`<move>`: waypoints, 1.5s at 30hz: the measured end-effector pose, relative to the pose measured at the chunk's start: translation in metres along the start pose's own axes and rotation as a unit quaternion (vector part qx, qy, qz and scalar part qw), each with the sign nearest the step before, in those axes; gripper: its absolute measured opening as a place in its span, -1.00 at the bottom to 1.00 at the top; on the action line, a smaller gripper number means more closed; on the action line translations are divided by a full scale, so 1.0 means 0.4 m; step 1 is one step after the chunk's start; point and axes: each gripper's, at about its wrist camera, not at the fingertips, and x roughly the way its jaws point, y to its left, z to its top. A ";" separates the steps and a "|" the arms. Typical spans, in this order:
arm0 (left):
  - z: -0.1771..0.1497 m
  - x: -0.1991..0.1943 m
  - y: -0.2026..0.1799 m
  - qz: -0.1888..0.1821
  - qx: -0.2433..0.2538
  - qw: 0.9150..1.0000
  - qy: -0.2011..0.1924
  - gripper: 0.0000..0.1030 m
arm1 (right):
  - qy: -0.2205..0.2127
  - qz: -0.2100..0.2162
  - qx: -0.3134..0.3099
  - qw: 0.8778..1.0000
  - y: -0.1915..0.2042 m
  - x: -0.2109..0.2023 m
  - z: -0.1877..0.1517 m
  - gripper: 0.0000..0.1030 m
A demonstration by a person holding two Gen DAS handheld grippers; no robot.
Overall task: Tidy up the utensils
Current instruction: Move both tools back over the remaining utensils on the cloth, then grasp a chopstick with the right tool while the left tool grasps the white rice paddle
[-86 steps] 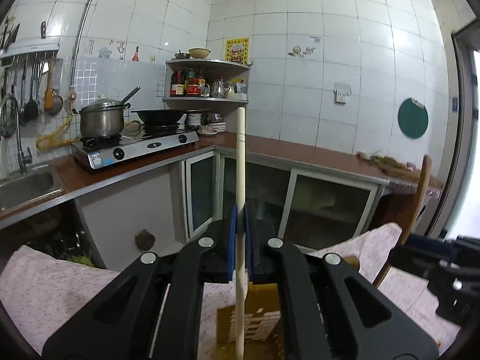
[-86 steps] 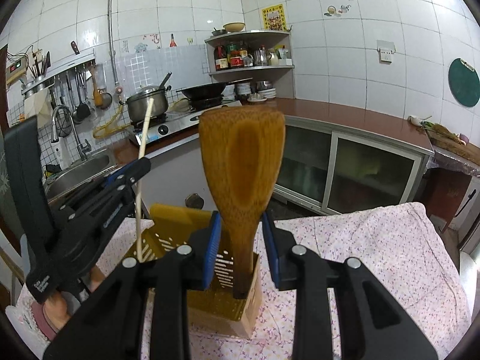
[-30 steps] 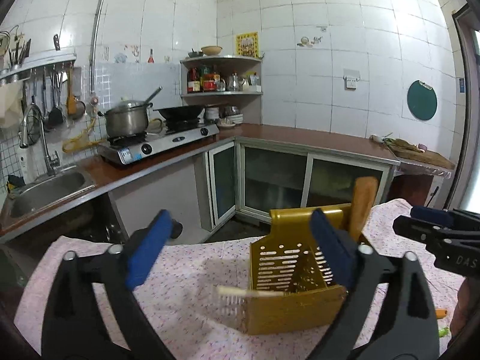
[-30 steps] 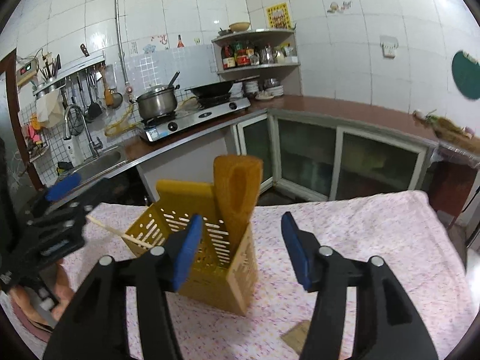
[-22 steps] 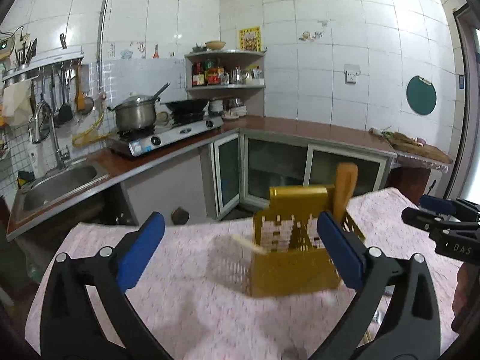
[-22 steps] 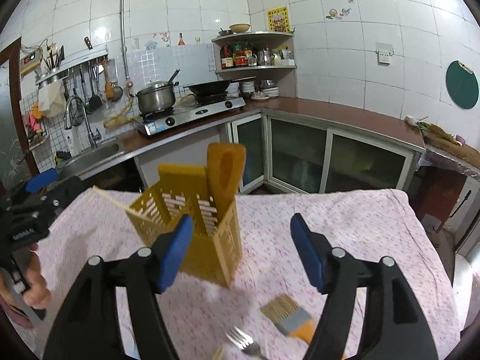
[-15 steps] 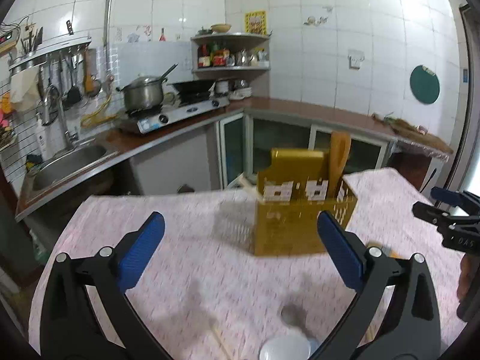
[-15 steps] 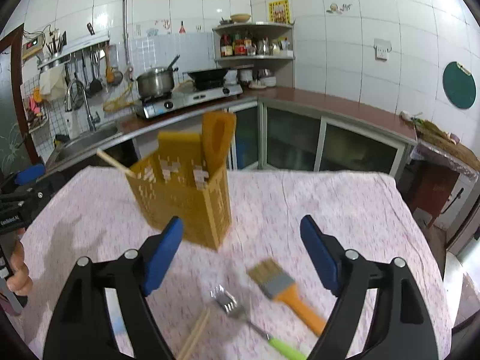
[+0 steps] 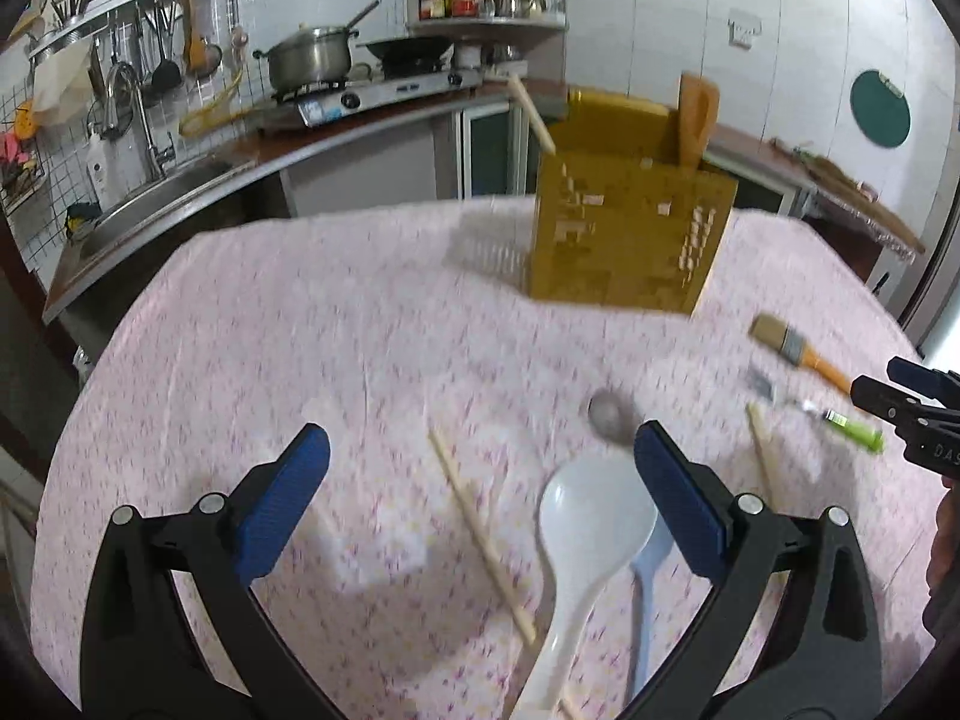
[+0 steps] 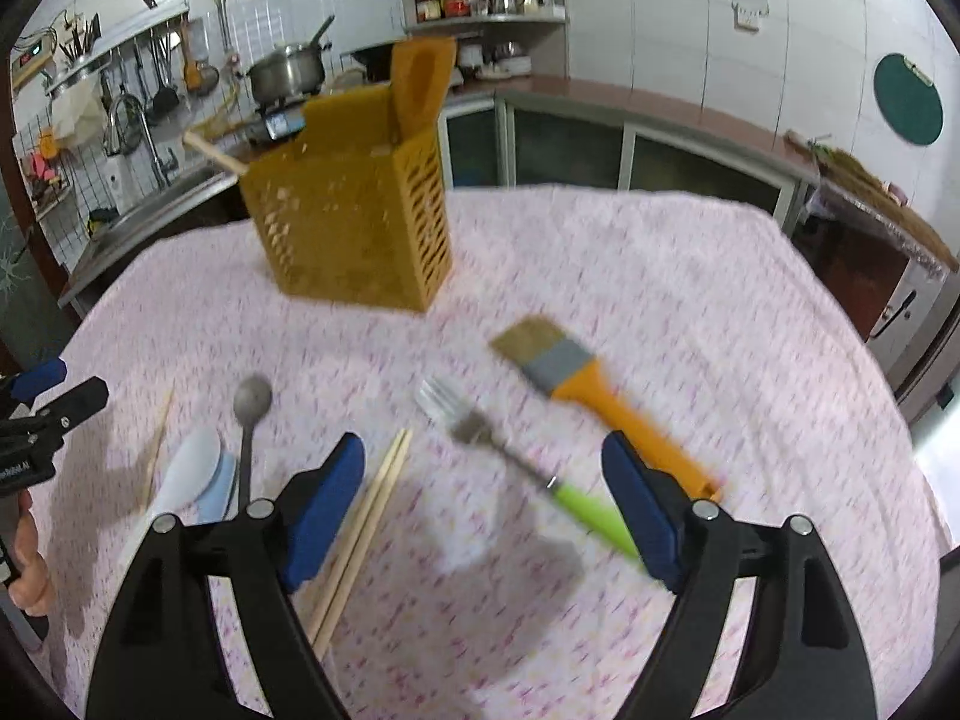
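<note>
Both grippers have dropped from the yellow utensil holder [image 10: 360, 228], now holding the wooden spatula [image 10: 420, 84] and a chopstick [image 9: 531, 114], toward the tablecloth [image 9: 300, 330]. Left gripper [image 9: 480, 492] gapes, empty, over a white spoon [image 9: 591, 534]; right gripper [image 10: 483, 498] gapes over a green-handled fork [image 10: 498, 444], beside a brush [image 10: 594, 390].

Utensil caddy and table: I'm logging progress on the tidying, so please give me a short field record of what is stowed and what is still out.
caddy: yellow slotted caddy, upright on the pink tablecloth
stowed: wooden spatula; one chopstick, leaning out
loose: brush, fork, chopstick pair, metal spoon, white spoon, single chopstick
left gripper: fingers open, empty
right gripper: fingers open, empty
</note>
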 end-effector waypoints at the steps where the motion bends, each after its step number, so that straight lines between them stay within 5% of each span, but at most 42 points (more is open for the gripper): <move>1: -0.018 0.002 -0.003 0.005 0.004 1.000 0.006 0.91 | 0.008 0.002 0.000 1.000 0.008 0.009 -0.014 0.54; 8: -0.094 0.024 -0.034 0.019 0.036 0.998 0.044 0.89 | 0.061 0.003 0.005 0.998 0.054 0.062 -0.081 0.29; 12: -0.103 0.046 -0.035 0.021 0.042 0.996 0.077 0.61 | 0.092 0.001 0.013 0.996 0.064 0.090 -0.102 0.04; 21: -0.094 0.091 -0.011 -0.039 0.012 0.990 0.134 -0.01 | 0.114 -0.015 0.018 0.993 0.077 0.119 -0.102 -0.22; 25: -0.102 0.122 -0.016 -0.044 0.010 0.986 0.162 -0.05 | 0.118 -0.010 0.025 0.993 0.072 0.126 -0.092 -0.22; 31: -0.100 0.130 -0.040 -0.040 0.018 0.985 0.165 -0.07 | 0.120 -0.032 0.000 0.992 0.095 0.140 -0.081 -0.25; 37: -0.085 0.139 -0.065 -0.018 0.040 0.985 0.169 -0.38 | 0.122 -0.043 -0.024 0.991 0.103 0.139 -0.078 -0.76; 45: -0.071 0.143 -0.024 -0.028 0.008 0.982 0.185 -0.83 | 0.134 0.023 0.026 0.990 0.061 0.131 -0.052 -0.79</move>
